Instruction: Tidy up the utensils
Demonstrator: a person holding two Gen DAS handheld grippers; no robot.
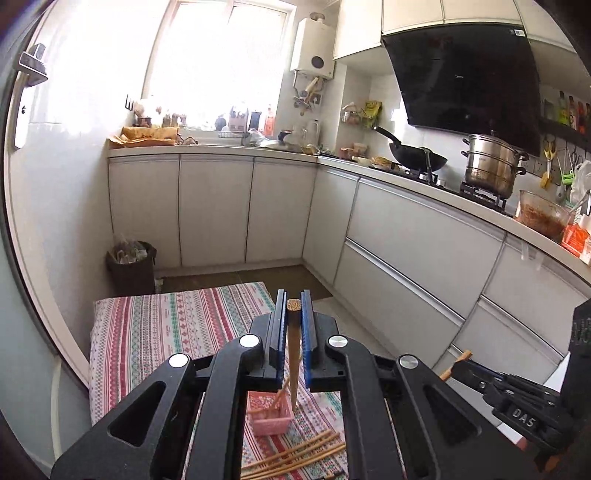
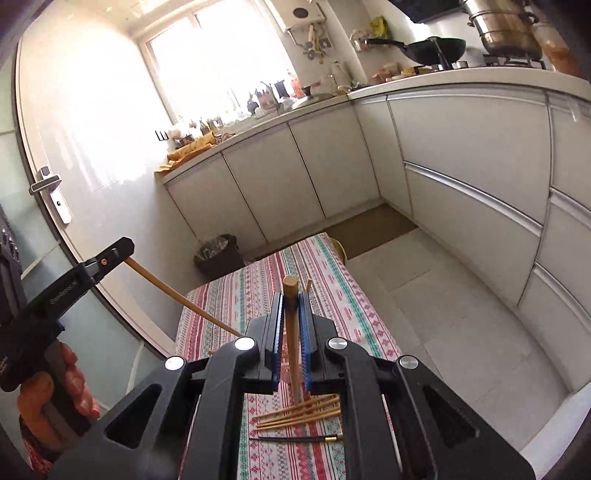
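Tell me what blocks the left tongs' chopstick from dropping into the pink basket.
Nothing visible. The left tongs hold the chopstick upright above the pink basket, which has only a leaning chopstick inside.

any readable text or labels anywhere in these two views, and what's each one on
"DAS": raised letters on the right gripper, seen from the left wrist.
Raised lettering on the left gripper: too blurred to read.
Sticker on the range hood: too small.
Bottle labels on the shelf: too small.
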